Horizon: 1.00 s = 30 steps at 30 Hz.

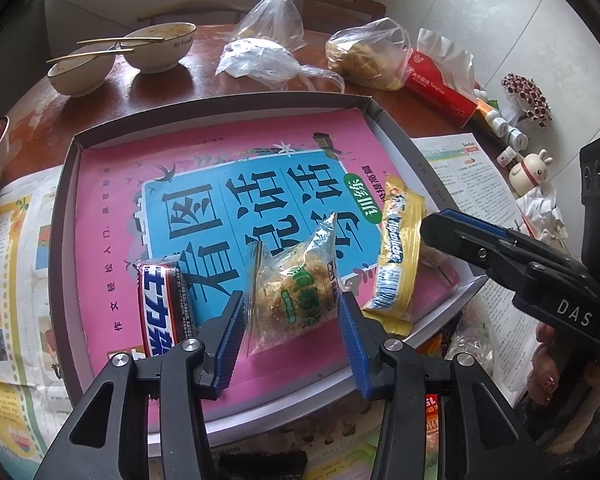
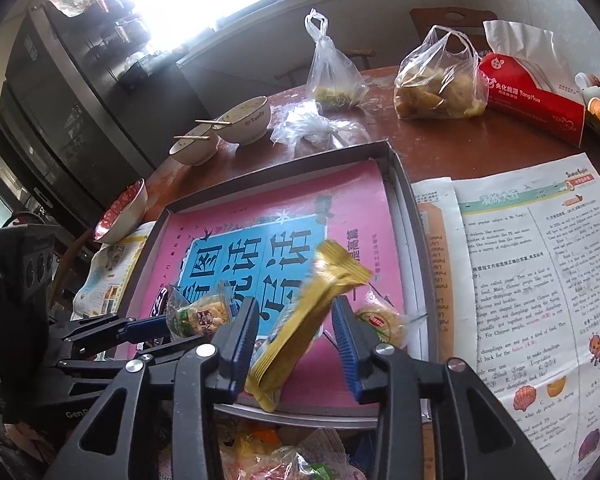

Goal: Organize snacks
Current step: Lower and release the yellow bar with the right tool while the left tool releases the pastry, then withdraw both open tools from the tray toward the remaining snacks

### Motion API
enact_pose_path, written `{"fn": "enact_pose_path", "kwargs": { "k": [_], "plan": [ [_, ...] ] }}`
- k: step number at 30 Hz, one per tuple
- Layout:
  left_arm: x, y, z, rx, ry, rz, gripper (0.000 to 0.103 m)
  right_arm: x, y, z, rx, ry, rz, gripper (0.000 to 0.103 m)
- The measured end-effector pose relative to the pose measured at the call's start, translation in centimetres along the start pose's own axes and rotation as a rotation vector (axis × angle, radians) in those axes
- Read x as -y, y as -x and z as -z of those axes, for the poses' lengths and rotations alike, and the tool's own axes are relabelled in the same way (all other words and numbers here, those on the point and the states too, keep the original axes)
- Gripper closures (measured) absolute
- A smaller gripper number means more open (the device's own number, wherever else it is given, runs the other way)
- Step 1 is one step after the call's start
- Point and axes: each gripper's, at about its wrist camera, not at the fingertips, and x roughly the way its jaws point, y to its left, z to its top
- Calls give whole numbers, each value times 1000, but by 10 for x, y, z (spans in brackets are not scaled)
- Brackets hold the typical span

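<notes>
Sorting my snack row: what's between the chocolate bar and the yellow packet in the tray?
A clear-wrapped cake packet lies between the chocolate bar and the yellow packet; the left wrist view shows it best.

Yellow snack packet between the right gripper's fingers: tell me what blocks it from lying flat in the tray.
Nothing visible does. The yellow snack packet leans in the open right gripper; below it lies bare pink book cover inside the grey cardboard tray.
</notes>
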Motion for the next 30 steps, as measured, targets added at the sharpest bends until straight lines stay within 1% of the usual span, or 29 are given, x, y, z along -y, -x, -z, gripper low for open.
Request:
{"fn": "enact_pose_path", "kwargs": {
  "k": [7,17,26,30],
  "plan": [
    [0,8,3,25,5,-2,45,-1,11,1,29,12,6,59],
    [3,34,12,100,14,-1,35,-13,33,6,92,63,4,47],
    [9,59,26,159,4,0,32,-22,53,11,141,89,1,38],
    [8,66,34,175,9,-1,32,-26,59,14,152,99,-1,36]
  ]
}}
